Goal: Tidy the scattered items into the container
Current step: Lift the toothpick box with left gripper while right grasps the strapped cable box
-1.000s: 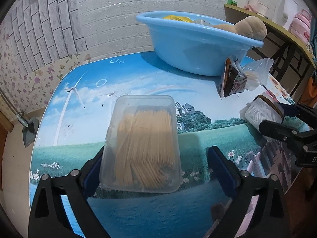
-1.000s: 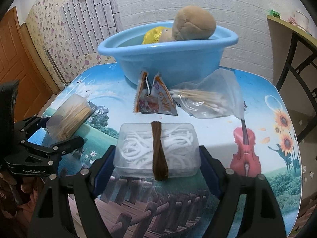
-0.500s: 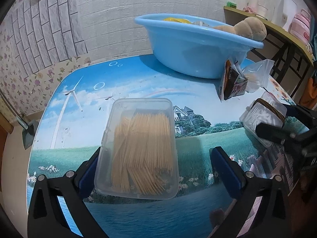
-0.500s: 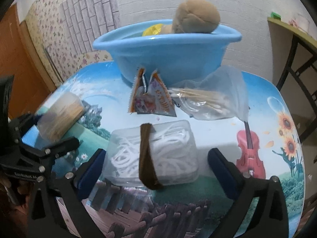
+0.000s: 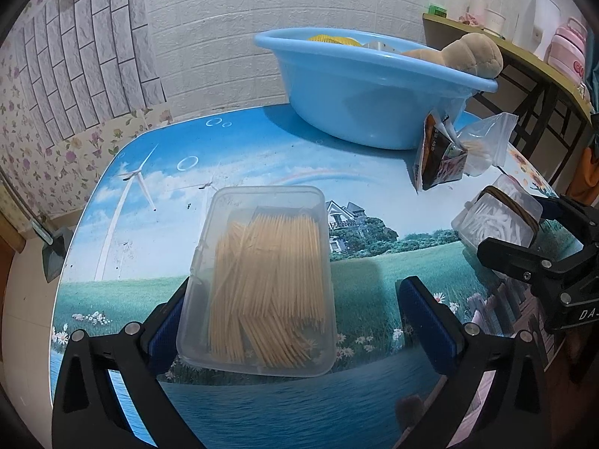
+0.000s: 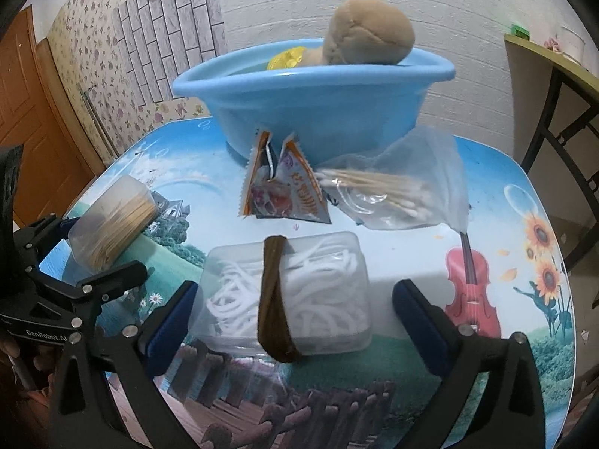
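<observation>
A clear box of toothpicks [image 5: 262, 280] lies on the picture-printed table [image 5: 262, 157] between the fingers of my open left gripper [image 5: 299, 314]. Its left side touches the left pad; the right pad stands well clear. My right gripper [image 6: 295, 314] is open wide around a clear box of white floss picks [image 6: 310, 292] with a brown band round it, and no pad presses on it. The blue basin [image 6: 318, 101] stands at the back of the table, holding a tan plush toy [image 6: 370, 33] and a yellow item [image 6: 286, 58].
Two snack sachets [image 6: 288, 191] and a zip bag of cotton swabs [image 6: 393, 187] lie in front of the basin. A shelf with cups and pink containers [image 5: 561, 52] stands to the right of the table. A wooden door [image 6: 26, 104] is on the left.
The right gripper's jaws have spread wider around the floss box, which now sits loose between them. The left gripper and the toothpick box have hardly shifted.
</observation>
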{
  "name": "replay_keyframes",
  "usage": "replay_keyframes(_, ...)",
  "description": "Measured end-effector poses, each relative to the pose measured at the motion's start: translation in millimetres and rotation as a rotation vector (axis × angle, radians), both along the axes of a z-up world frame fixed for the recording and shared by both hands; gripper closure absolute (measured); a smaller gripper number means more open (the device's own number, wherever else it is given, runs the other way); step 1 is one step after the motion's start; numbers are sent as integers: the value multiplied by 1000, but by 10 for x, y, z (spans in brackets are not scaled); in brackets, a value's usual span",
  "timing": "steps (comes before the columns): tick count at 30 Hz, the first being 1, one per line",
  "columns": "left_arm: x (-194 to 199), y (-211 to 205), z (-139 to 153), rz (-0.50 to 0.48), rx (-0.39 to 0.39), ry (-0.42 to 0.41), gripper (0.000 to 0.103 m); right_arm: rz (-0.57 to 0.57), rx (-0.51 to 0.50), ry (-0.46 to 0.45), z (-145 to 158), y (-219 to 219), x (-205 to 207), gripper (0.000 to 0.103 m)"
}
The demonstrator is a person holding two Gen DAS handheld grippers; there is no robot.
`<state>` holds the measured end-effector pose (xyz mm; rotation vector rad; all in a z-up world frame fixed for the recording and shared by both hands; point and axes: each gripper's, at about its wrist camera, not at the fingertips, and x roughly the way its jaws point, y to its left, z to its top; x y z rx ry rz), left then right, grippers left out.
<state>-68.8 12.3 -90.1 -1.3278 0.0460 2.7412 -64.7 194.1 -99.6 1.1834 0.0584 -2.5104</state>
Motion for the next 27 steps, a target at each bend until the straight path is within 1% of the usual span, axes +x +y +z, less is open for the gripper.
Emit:
replay_keyframes(8, 12, -1, -3, 0, 0, 0, 0, 1, 12, 1, 3, -74, 16, 0)
replay_keyframes(27, 7, -13, 7, -1, 2, 6, 0, 2, 3, 3, 8, -65, 35, 0)
